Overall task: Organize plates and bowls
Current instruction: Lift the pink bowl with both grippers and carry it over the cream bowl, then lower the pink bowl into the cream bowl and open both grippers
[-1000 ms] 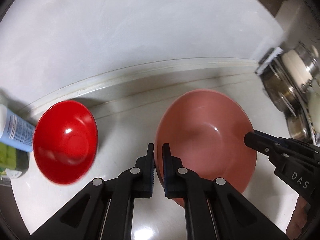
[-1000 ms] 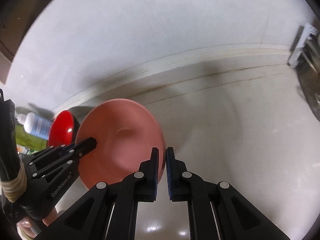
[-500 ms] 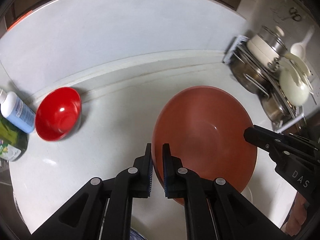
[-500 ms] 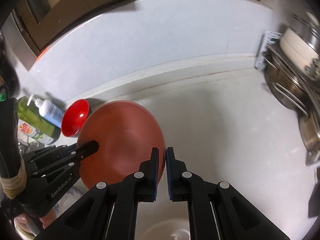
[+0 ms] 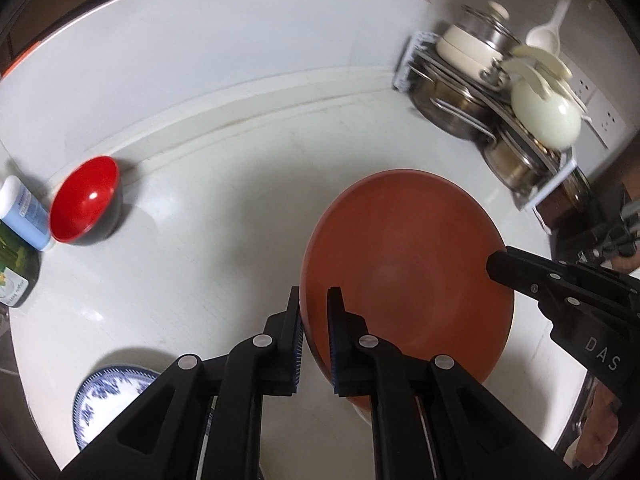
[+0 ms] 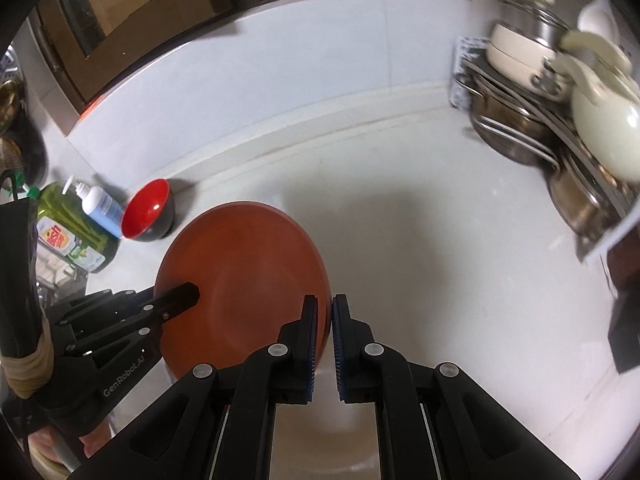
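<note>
A reddish-brown plate (image 5: 408, 264) hangs above the white counter (image 5: 224, 208), carried by both grippers. My left gripper (image 5: 314, 298) is shut on its left rim. On the opposite rim my right gripper (image 6: 324, 306) is shut; it reaches in from the right in the left wrist view (image 5: 498, 266). The right wrist view shows the plate (image 6: 240, 272) with the left gripper (image 6: 192, 294) on its far edge. A red bowl (image 5: 84, 200) with a black outside stands by the wall at the left (image 6: 146, 208). A blue-patterned plate (image 5: 108, 388) lies on the counter at the lower left.
A rack of steel pots and cream lids (image 5: 480, 96) fills the right end of the counter (image 6: 540, 120). A blue-white pump bottle (image 6: 98, 204) and a green soap bottle (image 6: 68, 224) stand left of the red bowl. A person's hand (image 5: 600, 436) shows behind the right gripper.
Both grippers have carried the plate back from the wall and a little up. The red bowl now looks smaller and farther. The blue-patterned plate and the pot rack have come into view.
</note>
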The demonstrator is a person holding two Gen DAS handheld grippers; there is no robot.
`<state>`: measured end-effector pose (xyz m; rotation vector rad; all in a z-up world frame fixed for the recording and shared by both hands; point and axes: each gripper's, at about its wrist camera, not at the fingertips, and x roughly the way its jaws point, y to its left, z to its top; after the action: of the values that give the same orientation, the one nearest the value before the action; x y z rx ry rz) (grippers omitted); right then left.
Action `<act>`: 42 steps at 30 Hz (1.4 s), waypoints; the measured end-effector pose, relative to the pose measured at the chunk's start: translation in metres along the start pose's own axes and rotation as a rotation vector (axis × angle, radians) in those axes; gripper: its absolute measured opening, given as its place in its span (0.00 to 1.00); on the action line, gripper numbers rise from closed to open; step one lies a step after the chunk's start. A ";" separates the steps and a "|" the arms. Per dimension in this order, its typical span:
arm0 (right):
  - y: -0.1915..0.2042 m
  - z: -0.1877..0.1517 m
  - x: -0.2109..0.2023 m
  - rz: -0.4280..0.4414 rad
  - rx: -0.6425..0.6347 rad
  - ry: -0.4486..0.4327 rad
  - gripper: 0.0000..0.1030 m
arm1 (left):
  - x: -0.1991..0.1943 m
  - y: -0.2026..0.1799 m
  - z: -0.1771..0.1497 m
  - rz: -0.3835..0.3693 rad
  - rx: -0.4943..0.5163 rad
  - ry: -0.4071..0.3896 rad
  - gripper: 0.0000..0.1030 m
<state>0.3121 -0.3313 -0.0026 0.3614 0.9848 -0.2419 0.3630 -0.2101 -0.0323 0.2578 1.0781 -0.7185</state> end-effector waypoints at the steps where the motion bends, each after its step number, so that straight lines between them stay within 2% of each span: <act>1: -0.004 -0.004 -0.001 -0.002 0.004 0.001 0.09 | 0.001 -0.003 -0.003 -0.001 0.007 0.005 0.11; 13: -0.029 -0.047 0.002 -0.015 0.046 0.069 0.09 | 0.023 -0.022 -0.035 0.013 0.039 0.092 0.11; 20: -0.038 -0.065 0.013 -0.002 0.062 0.120 0.09 | 0.031 -0.027 -0.045 0.037 0.050 0.114 0.12; 32: -0.048 -0.076 0.025 0.002 0.061 0.161 0.09 | 0.046 -0.032 -0.049 0.051 0.060 0.144 0.15; 42: -0.053 -0.079 0.033 0.003 0.063 0.182 0.09 | 0.051 -0.030 -0.050 0.041 0.051 0.159 0.24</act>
<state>0.2500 -0.3490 -0.0796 0.4477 1.1575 -0.2405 0.3220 -0.2276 -0.0961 0.3849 1.2027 -0.6979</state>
